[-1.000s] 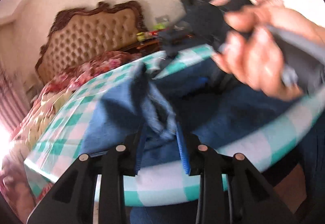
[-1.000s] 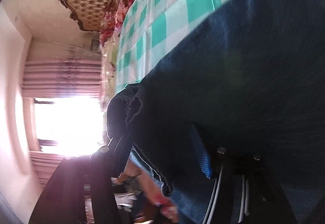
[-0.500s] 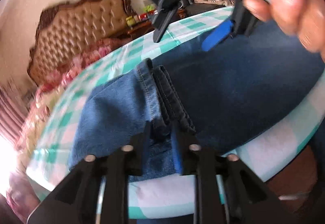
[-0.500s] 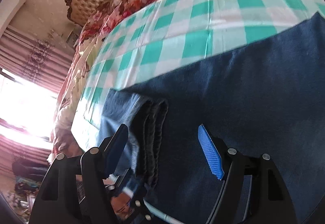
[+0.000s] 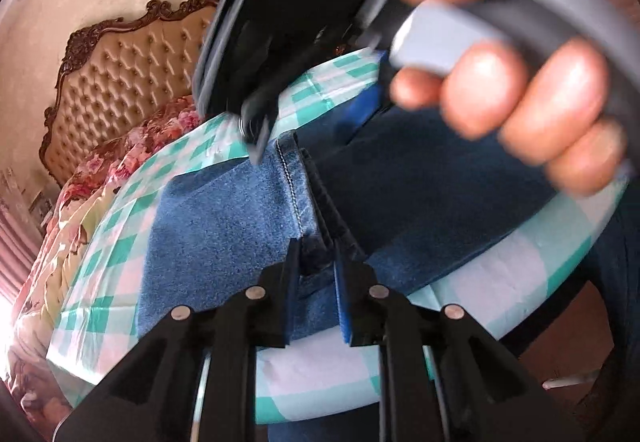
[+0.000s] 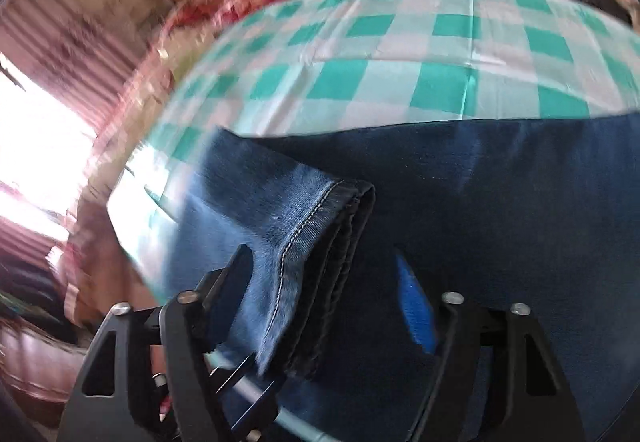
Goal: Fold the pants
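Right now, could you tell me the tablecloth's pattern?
Teal-and-white checks on the tablecloth; right wrist view.

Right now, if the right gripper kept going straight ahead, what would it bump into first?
Probably the jeans on the checkered tablecloth. The right gripper points down at the dark denim beside the stitched hem; its fingers are closing on nothing.

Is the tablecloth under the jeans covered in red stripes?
No, the tablecloth under the jeans has green and white checks.
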`<state>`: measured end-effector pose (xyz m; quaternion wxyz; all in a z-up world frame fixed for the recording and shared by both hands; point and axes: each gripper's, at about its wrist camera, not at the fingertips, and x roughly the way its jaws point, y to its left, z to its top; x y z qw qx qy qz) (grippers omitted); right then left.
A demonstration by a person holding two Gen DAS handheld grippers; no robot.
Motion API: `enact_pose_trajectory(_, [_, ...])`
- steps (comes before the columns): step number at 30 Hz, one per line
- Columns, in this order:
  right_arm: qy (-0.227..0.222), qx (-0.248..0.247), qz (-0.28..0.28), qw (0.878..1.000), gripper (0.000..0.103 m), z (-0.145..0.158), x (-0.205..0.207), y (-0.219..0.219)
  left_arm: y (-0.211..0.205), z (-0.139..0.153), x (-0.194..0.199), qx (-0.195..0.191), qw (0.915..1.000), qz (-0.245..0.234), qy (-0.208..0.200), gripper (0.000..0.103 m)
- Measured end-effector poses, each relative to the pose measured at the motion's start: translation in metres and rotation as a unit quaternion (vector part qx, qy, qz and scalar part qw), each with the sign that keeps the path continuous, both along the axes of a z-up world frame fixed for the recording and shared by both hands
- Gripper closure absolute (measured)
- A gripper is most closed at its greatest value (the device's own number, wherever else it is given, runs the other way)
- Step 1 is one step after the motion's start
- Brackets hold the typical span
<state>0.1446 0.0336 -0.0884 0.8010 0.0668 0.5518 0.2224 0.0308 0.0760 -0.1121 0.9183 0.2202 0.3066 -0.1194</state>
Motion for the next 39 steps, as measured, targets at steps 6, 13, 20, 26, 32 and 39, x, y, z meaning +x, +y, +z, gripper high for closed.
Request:
enact_pose_trajectory(6, [-0.018,-0.060,0.025,0.998,0.084,-0.024,-0.004,0.009,-0.010,-0.011,0.000,0.017,0.9998,-0.014,0.003,0.076])
enact_pose_trajectory(13, [-0.017,-0.051,0.037,0.998,0.084,-0.017,0.002,0.013,-0.003,-0.011,-0.011,0.081,0.9959,-0.036,-0.016,0.063])
enact_pose_trajectory(20, [-0.026,-0.033,0.025,0.999,0.081,-0.006,0.005,0.008,-0.019,-0.014,0.003,0.159,0.9844,-0.074,-0.012,0.063])
enact_pose_trajectory(26, [-0.019,-0.012,-0.009,1.000,0.078,0.004,0.004,-0.021,-0.024,-0.017,0.010,0.183,0.9792,-0.087,0.015,0.062])
enact_pose_trajectory(32, [0.005,0.022,-0.035,0.999,0.052,0.005,-0.007,-0.049,-0.019,-0.019,0.016,0.147,0.9848,-0.085,0.036,0.078])
enact_pose_trajectory(39, [0.065,0.076,-0.030,0.995,0.044,-0.005,-0.014,-0.056,-0.001,0.002,0.016,0.065,0.9946,-0.070,0.041,0.095])
